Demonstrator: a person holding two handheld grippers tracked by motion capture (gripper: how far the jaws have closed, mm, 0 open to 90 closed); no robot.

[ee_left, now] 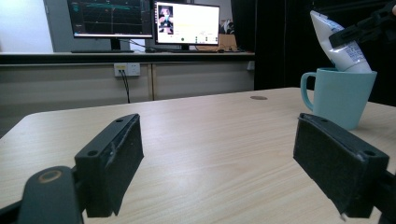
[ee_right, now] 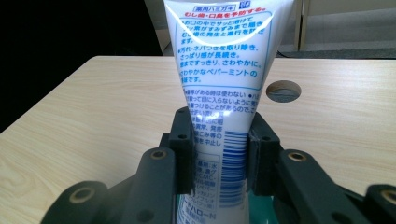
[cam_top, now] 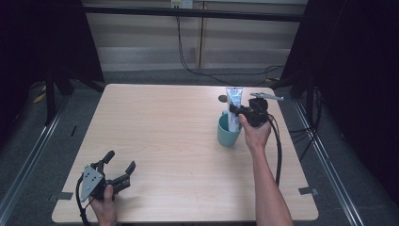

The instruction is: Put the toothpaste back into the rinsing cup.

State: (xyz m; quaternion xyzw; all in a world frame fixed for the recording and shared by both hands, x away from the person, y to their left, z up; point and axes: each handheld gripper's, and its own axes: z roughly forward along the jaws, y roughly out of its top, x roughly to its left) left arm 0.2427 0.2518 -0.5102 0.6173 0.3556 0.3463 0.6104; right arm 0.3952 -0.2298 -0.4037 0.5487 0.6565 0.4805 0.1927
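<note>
A white toothpaste tube (cam_top: 234,106) with blue print stands upright with its lower end inside a teal mug (cam_top: 228,133) at the right of the table. My right gripper (cam_top: 236,113) is shut on the tube's middle, and its pads press both sides of the tube (ee_right: 219,93). In the left gripper view the tube (ee_left: 341,44) leans out of the mug (ee_left: 341,95), clamped by the right gripper's black jaws. My left gripper (cam_top: 121,162) rests near the table's front left corner, open (ee_left: 233,163) with nothing between its pads.
A round cable hole (cam_top: 222,98) lies in the tabletop (cam_top: 164,127) just behind the mug. Black cables trail from the right gripper over the table's right edge. Monitors (ee_left: 144,18) stand on a shelf beyond the far edge.
</note>
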